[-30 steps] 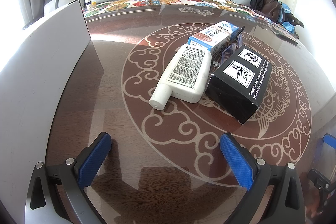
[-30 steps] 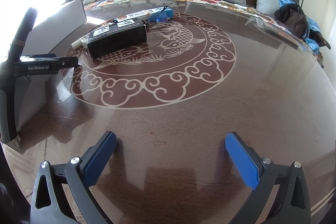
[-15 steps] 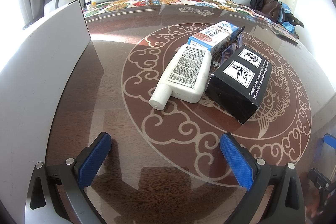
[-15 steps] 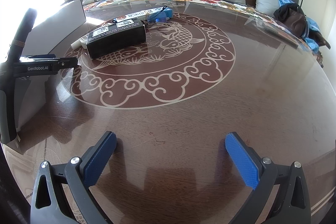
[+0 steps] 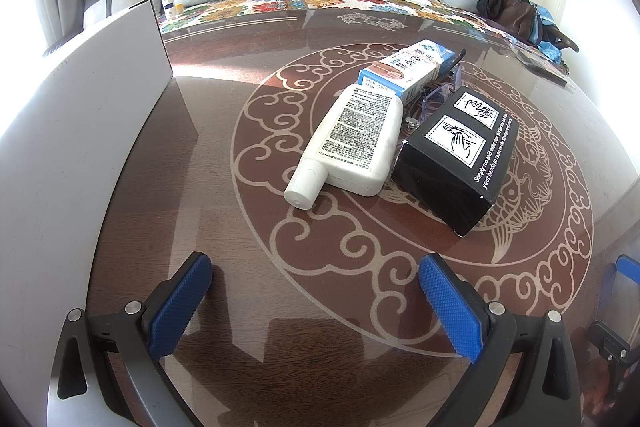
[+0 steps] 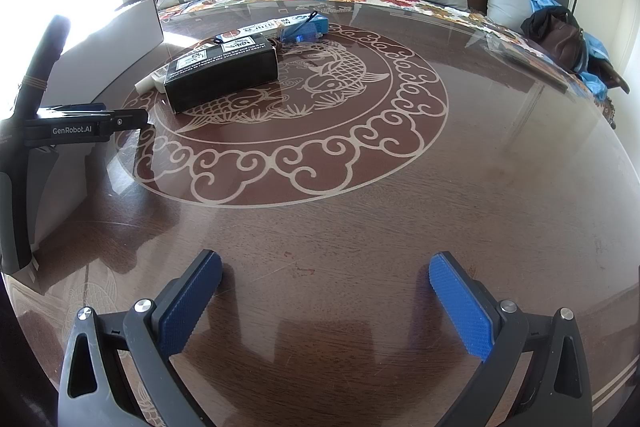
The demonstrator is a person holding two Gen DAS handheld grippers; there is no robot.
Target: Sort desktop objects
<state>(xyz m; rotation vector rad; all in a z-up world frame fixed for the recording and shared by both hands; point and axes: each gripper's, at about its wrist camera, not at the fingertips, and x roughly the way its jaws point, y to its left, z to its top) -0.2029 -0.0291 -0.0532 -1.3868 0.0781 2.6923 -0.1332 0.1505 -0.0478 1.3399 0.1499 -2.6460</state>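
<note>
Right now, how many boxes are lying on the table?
2. The black box lies on the fish pattern, right of the white bottle. The blue and white box lies behind the bottle, farther back. Clear plastic pieces between them could hide something small.

Left black two-finger gripper with blue ribbed pads (image 5: 314,291) hovered low over the table near its left edge, jaws spread wide, nothing between them. Right black two-finger gripper with blue ribbed pads (image 6: 326,289) sat likewise low, near the front edge, jaws wide apart, empty.
</note>
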